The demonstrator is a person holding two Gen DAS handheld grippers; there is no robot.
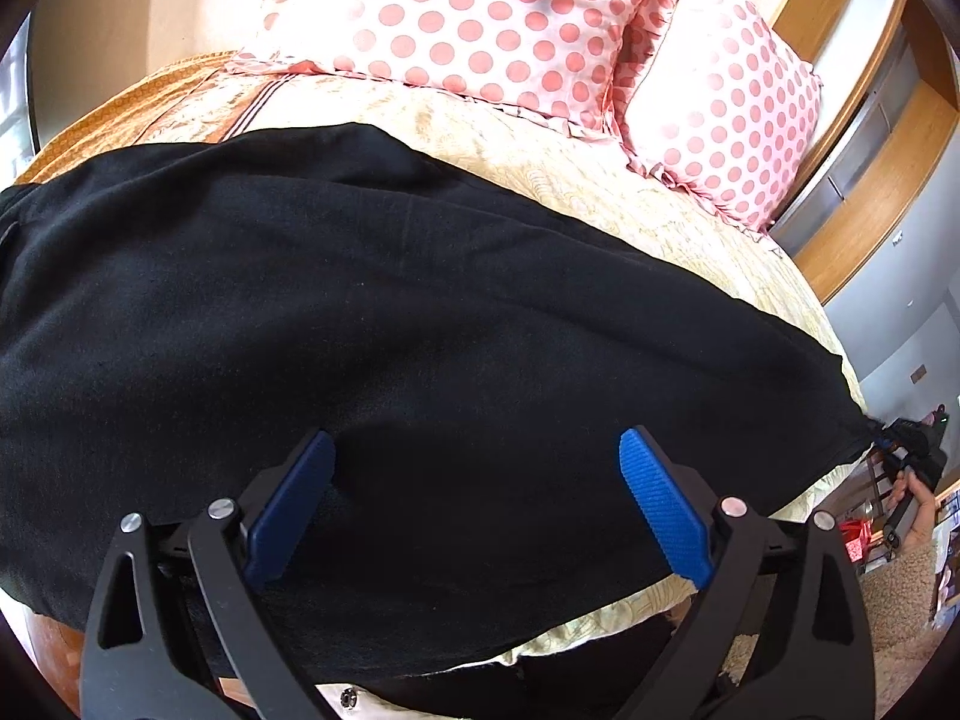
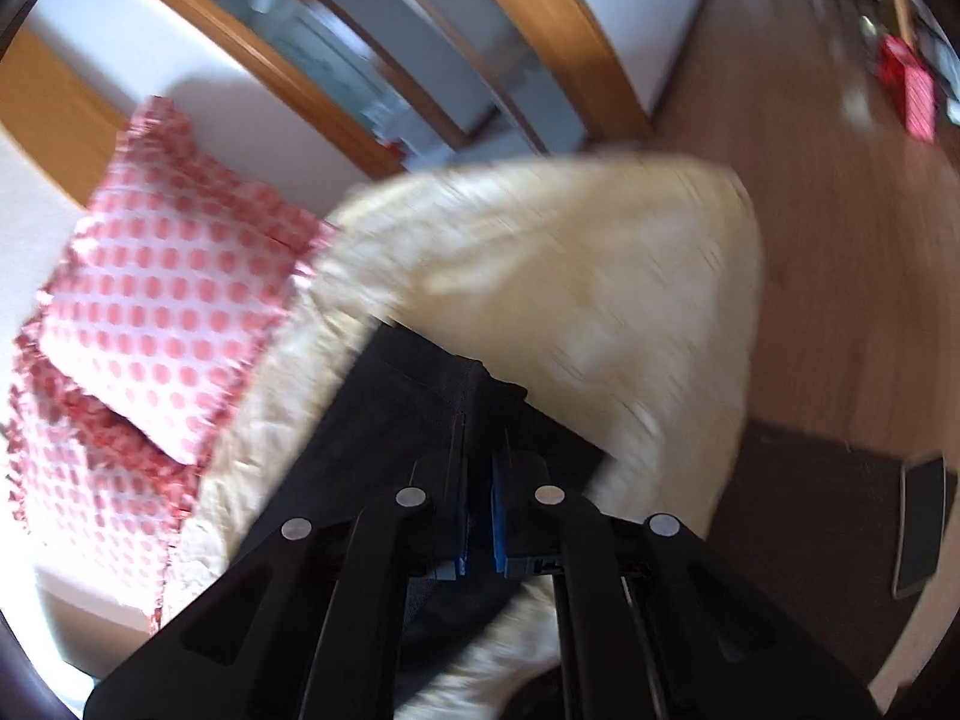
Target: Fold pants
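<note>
Sunlit bed [image 1: 600, 180] with polka-dot pillows [image 1: 480, 18] — wooden floor [image 2: 810, 240], white walls [image 2: 150, 54], wood-framed glass doors [image 2: 336, 60].

Black pants [image 1: 372, 324], cream bedspread [image 1: 600, 180], pink-dotted white pillows [image 1: 480, 18]

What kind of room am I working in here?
Most likely a bedroom: the black pants lie on a bed with a cream bedspread, two pink polka-dot pillows sit at its head, and there is wood flooring beside it.
</note>
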